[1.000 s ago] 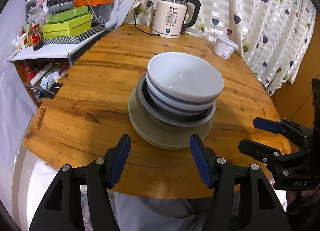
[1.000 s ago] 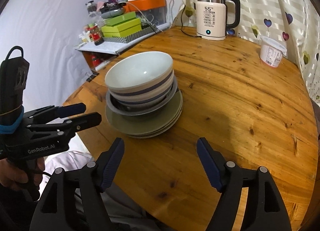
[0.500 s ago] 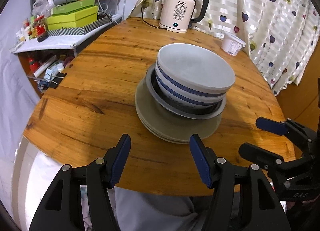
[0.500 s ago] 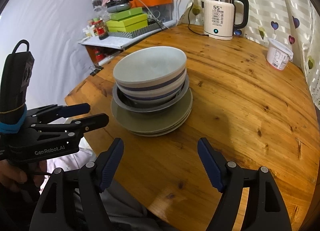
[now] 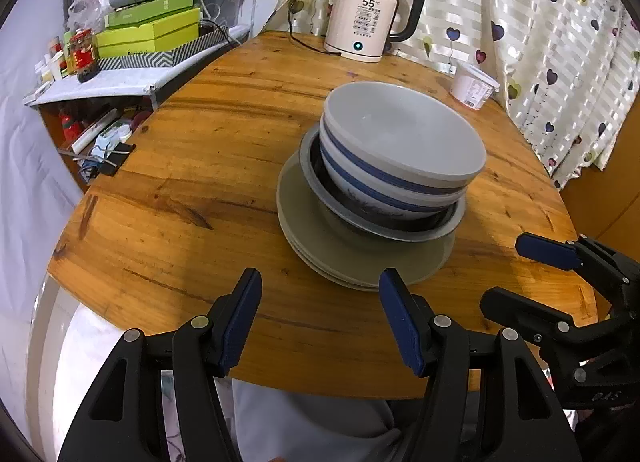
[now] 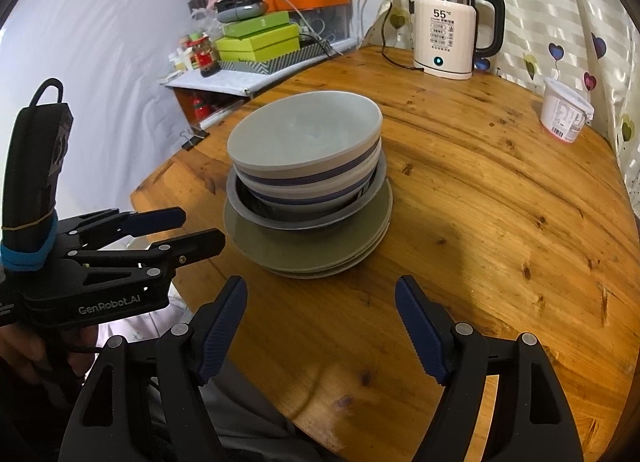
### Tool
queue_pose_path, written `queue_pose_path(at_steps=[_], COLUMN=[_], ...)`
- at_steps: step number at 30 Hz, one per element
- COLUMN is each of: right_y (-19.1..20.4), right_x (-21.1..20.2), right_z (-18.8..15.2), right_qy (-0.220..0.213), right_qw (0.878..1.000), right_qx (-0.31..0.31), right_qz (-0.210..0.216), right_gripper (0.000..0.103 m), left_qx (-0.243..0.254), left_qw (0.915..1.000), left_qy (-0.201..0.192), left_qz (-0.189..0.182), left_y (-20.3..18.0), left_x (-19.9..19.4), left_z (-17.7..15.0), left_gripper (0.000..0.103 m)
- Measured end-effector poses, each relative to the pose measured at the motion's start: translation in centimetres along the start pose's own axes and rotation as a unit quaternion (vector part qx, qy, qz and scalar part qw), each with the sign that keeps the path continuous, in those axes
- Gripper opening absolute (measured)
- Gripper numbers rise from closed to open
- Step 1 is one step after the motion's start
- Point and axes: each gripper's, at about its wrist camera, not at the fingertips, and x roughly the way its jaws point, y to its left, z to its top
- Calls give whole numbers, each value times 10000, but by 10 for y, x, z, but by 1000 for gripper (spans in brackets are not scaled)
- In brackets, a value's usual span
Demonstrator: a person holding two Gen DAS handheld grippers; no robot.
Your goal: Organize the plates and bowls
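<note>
On the round wooden worktop [image 5: 208,166] stands a single stack of dishes: 2 white bowls with blue bands [image 5: 400,150], nested one in the other, sit inside a shallow grey dish [image 5: 384,228], which rests on a small pile of grey-green plates [image 5: 360,258]. The stack sits toward the near half of the worktop, a little in from its edge. The left gripper [image 5: 320,314] hovers over the near edge just in front of the plates, its blue-padded fingers spread wide with nothing between them. The right gripper [image 6: 320,326] also hangs above the near edge, jaws wide apart and empty, with the stack ahead and slightly to its left. Each gripper shows in the other's view, beside the stack and clear of it. At the far edge of the worktop stand a cream electric kettle [image 5: 368,26] showing 55 on its front and, apart from it, a white lidded tub [image 5: 472,86] near the heart-patterned curtain [image 5: 540,22].
</note>
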Motion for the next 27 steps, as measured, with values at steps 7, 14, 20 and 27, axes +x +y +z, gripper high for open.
queue_pose_path(at_steps=[7, 14, 20, 27], right_y=[0, 1, 2, 2], right_x=[4, 6, 6, 8], right_z=[1, 1, 1, 1], right_qy=[17, 17, 16, 29], right_qw=[10000, 10000, 10000, 10000], right_qx=[-14, -20, -16, -27], right_qz=[30, 36, 28, 49], right_gripper=[78, 78, 78, 78], left_qx=[-30, 12, 14, 22], left_qw=[9999, 9999, 9999, 9999], left_qy=[40, 69, 57, 57], left_qz=[87, 142, 147, 152], left_y=[2, 2, 3, 2], left_x=[4, 6, 6, 6], left_z=[1, 0, 1, 1], left_gripper=[62, 62, 62, 62])
